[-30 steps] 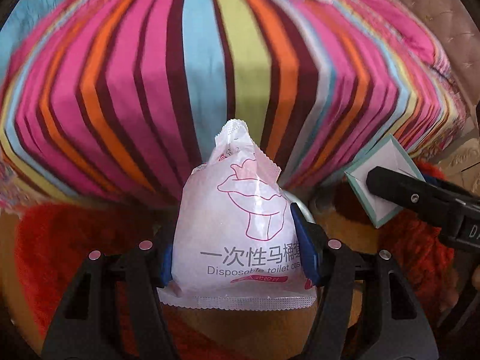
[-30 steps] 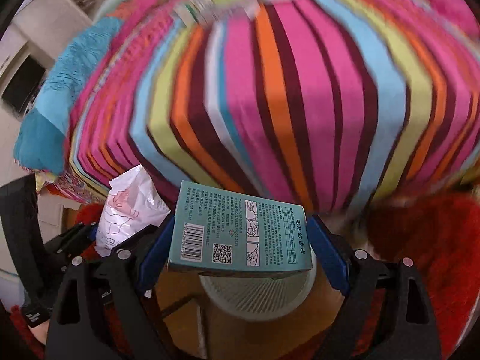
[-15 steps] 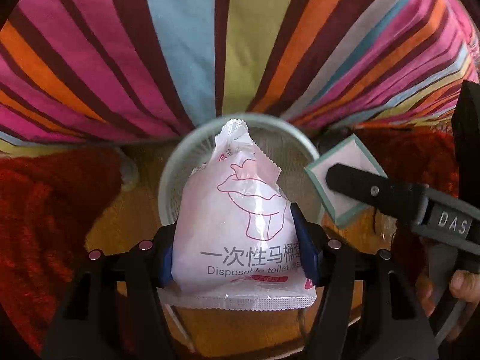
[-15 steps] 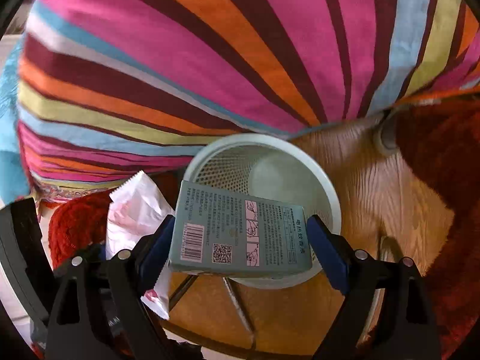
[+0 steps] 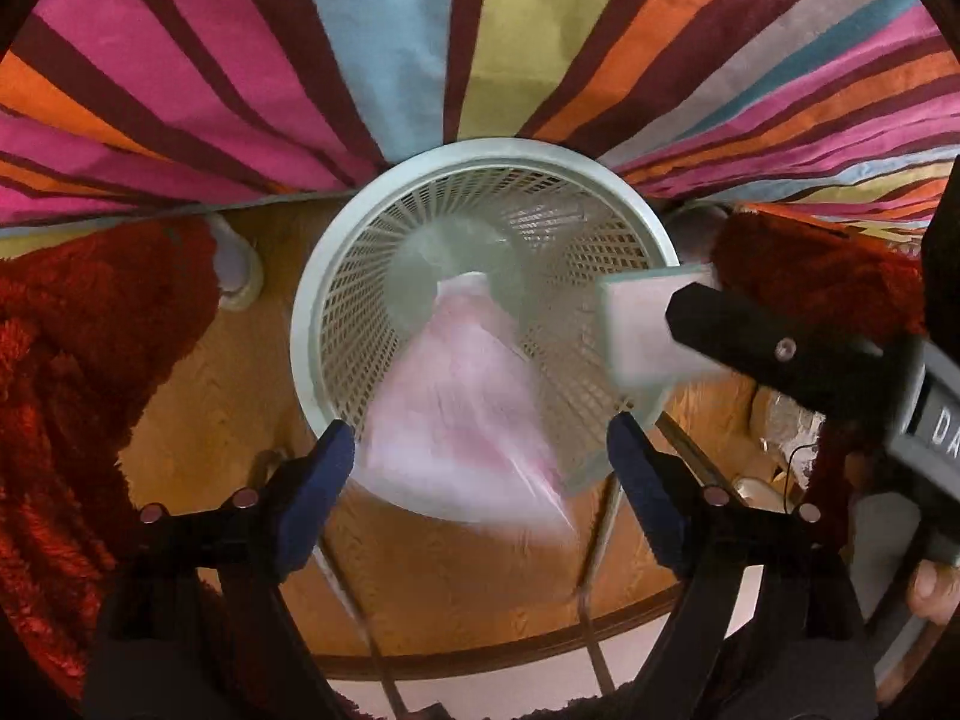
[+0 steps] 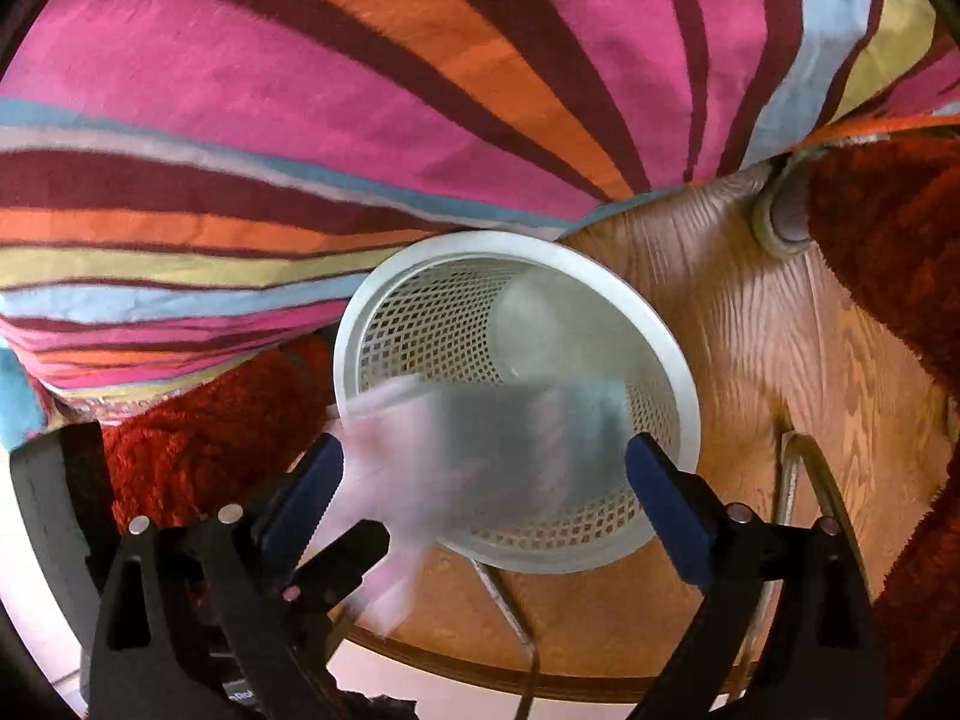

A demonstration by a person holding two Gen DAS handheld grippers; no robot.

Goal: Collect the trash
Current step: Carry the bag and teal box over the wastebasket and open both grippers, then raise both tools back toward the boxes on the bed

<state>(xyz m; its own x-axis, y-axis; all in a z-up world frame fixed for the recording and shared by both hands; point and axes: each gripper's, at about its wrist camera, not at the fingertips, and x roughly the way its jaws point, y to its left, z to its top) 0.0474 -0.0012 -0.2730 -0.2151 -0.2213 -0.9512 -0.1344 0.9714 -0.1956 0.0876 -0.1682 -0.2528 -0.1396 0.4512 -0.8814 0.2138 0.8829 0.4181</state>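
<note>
Half a second ago both pieces were clamped; now both fall, blurred. From the left wrist, the left hand-held gripper [image 5: 480, 468] stands released, its blue pads apart, and the pink sachet [image 5: 462, 414] drops just ahead of it toward the mesh waste basket [image 5: 336, 276]; it looks light, soft and slippery, best pinched by its crimped edges. From the right wrist, the right hand-held gripper [image 6: 483, 480] is likewise released, and the teal carton [image 6: 528, 438], light but stiff, tumbles just ahead over the basket mouth.
</note>
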